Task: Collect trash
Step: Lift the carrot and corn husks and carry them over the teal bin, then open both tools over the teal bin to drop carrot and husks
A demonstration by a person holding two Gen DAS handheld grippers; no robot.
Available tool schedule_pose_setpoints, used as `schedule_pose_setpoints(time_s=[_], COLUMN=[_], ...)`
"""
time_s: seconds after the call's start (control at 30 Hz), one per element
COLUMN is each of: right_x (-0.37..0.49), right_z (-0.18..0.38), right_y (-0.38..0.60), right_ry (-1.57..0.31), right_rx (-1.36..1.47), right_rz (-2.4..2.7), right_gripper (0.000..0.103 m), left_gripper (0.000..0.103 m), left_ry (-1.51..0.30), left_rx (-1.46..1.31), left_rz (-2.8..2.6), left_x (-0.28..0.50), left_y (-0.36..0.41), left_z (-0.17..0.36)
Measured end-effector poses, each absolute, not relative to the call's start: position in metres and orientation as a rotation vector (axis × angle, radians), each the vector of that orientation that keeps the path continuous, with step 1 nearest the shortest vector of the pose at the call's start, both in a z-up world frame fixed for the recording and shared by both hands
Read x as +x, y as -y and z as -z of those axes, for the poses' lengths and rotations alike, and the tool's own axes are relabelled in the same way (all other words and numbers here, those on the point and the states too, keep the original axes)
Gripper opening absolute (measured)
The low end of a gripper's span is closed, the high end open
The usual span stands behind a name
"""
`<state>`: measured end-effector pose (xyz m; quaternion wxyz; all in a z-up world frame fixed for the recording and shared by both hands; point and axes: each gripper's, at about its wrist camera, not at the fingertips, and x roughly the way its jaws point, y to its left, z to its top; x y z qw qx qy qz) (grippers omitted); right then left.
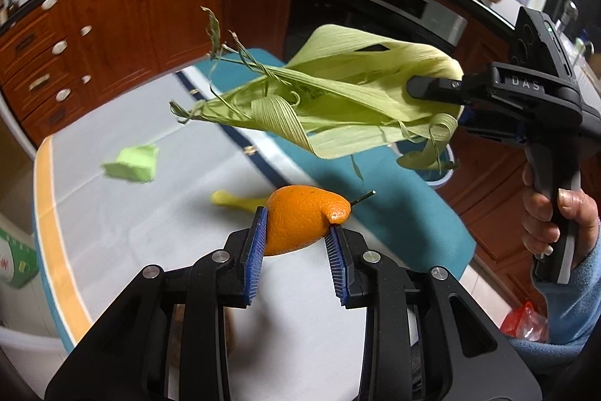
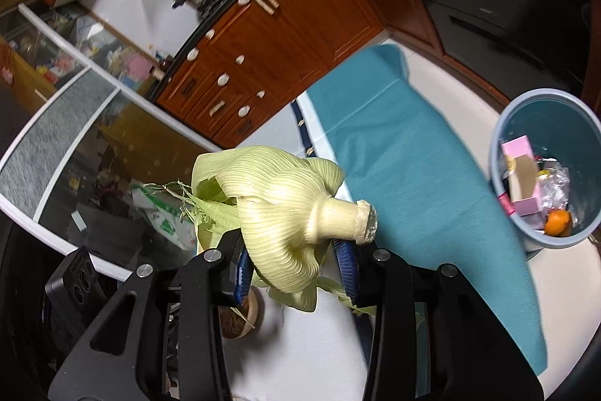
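My right gripper is clamped on one pale green corn husk, lifted clear of the table; a blue bin with trash sits ahead to its right. My left gripper pinches one orange peel. Beyond it lie one yellow scrap and one green scrap.

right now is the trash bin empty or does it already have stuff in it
Not empty: the blue bin holds a pink box, crinkled wrappers and orange peel.
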<state>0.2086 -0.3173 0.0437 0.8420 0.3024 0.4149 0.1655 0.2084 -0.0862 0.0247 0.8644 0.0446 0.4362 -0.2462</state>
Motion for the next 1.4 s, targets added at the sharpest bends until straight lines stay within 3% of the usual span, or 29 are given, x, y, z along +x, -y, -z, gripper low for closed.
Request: schedule_pose_setpoints(time_s=[0.33, 0.7, 1.17, 1.27, 1.33, 1.37, 1.4], right_x=[0.196, 0.174, 0.201, 0.210, 0.213, 0.214, 0.215], right_z=[-0.029, 0.031, 0.090, 0.093, 0.095, 0.096, 0.097], right_y=[0.423, 0.554, 0.587, 0.589, 0.588, 0.588, 0.587], right_ry=[-0.795, -0.752, -0.831, -0.846, -0.854, -0.857, -0.863], right_rx=[0.775, 0.958, 0.979, 0.952, 0.941, 0.941, 0.942], right_rz=[-0.216, 0.025, 0.157, 0.169, 0.170, 0.169, 0.174], right_gripper=[0.036, 0.036, 0.038, 0.044, 0.056, 0.074, 0.084], left_gripper=[0.032, 0.032, 0.032, 0.032, 0.039, 0.052, 0.066], left_ry=[-0.939, -1.013, -1.093, -1.103, -1.116, -1.121, -1.122], left_rx=[0.189, 0.347, 0.436, 0.428, 0.422, 0.415, 0.406], left_rz=[0.639, 0.782, 0.858, 0.867, 0.867, 0.867, 0.863], left_x=[0.233, 0.258, 0.296, 0.300, 0.304, 0.305, 0.307], left_y=[0.188, 0.321, 0.420, 0.427, 0.433, 0.434, 0.433], left_z=[-0.023, 0.012, 0.064, 0.068, 0.072, 0.073, 0.073])
